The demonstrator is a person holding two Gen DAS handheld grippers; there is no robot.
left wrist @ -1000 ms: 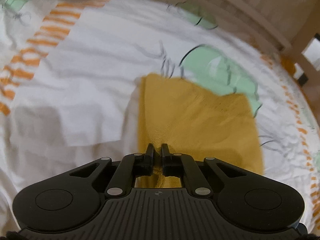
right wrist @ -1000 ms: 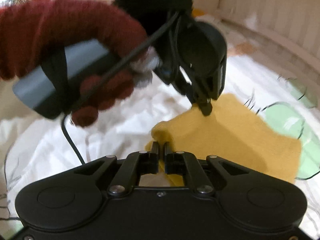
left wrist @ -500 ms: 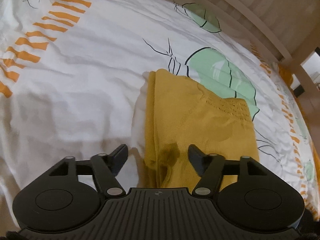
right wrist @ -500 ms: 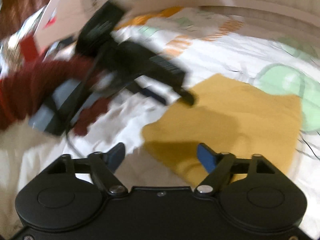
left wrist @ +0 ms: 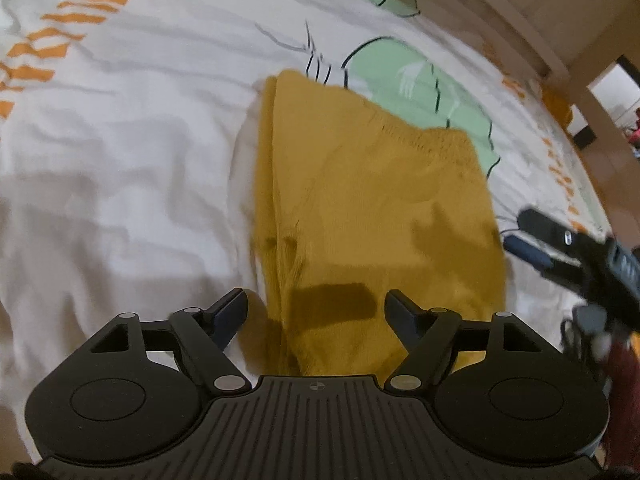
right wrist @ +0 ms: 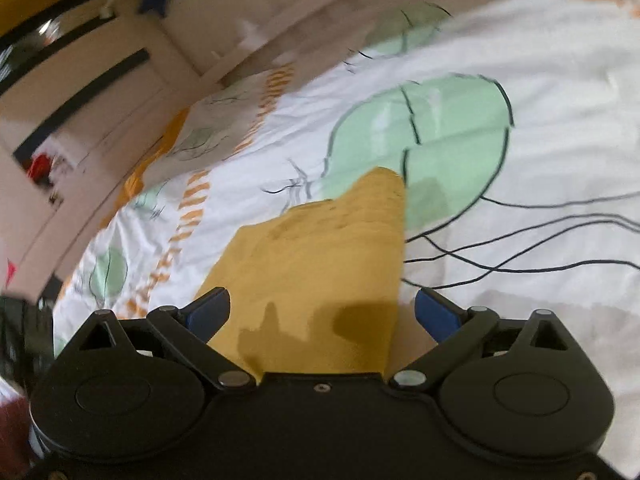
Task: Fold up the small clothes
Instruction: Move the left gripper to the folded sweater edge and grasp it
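A mustard-yellow knit garment (left wrist: 368,208) lies folded flat on the white bed cover, its layered folded edge on the left. My left gripper (left wrist: 316,312) is open and empty, just above the garment's near edge. The garment also shows in the right wrist view (right wrist: 316,264). My right gripper (right wrist: 322,312) is open and empty over the garment's near right edge. The right gripper also shows at the right edge of the left wrist view (left wrist: 576,248), beside the garment.
The bed cover (left wrist: 132,152) is white with orange dashes, green shapes and black lines. A wooden bed frame (left wrist: 520,36) runs along the far side. Light furniture (right wrist: 92,92) stands beyond the bed in the right wrist view.
Both grippers were shut on the garment's edge a second ago; both have opened and let it go. The garment now lies flat, and the right gripper has swung round to its right side.
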